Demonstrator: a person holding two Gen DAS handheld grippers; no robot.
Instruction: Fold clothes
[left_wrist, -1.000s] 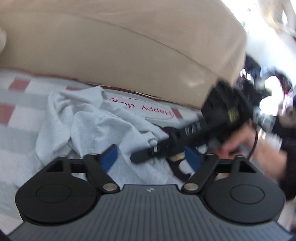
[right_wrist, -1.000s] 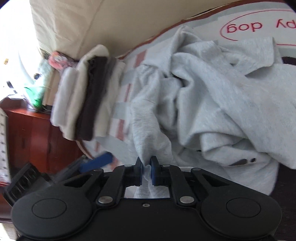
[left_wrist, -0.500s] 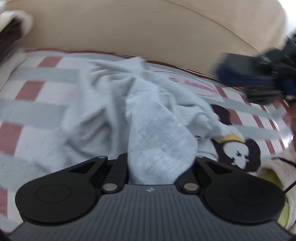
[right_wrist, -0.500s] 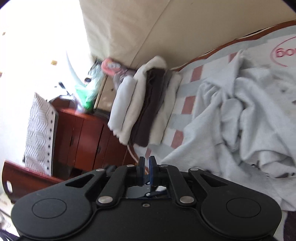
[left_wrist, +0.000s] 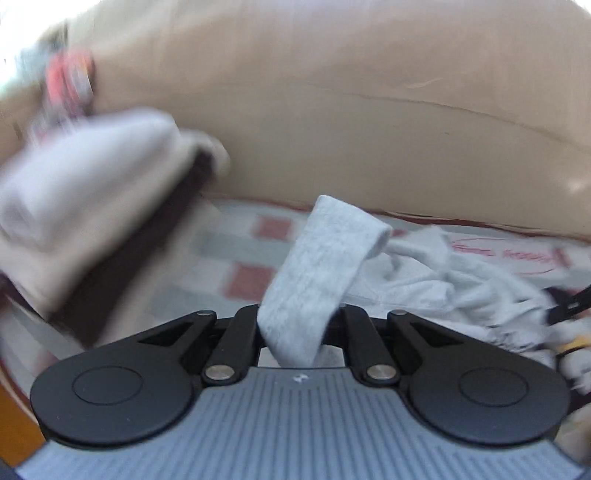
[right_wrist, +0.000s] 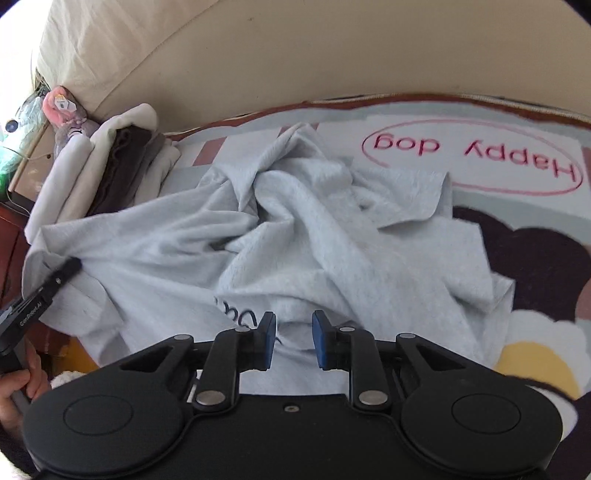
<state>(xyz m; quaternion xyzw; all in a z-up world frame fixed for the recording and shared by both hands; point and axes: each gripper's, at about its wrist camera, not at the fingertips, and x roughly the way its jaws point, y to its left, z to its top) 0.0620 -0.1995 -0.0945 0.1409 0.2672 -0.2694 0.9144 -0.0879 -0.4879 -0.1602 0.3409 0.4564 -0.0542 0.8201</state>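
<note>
A crumpled light grey sweatshirt (right_wrist: 314, 236) lies spread on a patterned mat (right_wrist: 517, 206). In the left wrist view my left gripper (left_wrist: 295, 325) is shut on a strip of this sweatshirt (left_wrist: 325, 266), which rises out of the jaws and hides the pads. The right wrist view shows the left gripper (right_wrist: 72, 265) pinching the garment's left edge, a hand (right_wrist: 18, 387) on its handle. My right gripper (right_wrist: 294, 339) hovers over the near part of the sweatshirt. Its jaws are opening, and the blue pads (right_wrist: 267, 338) stand apart without pressing the cloth.
A stack of folded white and dark brown clothes (right_wrist: 110, 173) sits at the mat's left end, blurred in the left wrist view (left_wrist: 92, 229). A beige cushion (right_wrist: 295, 51) runs behind the mat. Small toys (right_wrist: 62, 110) and a dark wooden cabinet (right_wrist: 7, 236) are at far left.
My left gripper closed on the sweatshirt and lifted a strip of it up and to the left. My right gripper let go of the cloth, swung back over the garment and opened.
</note>
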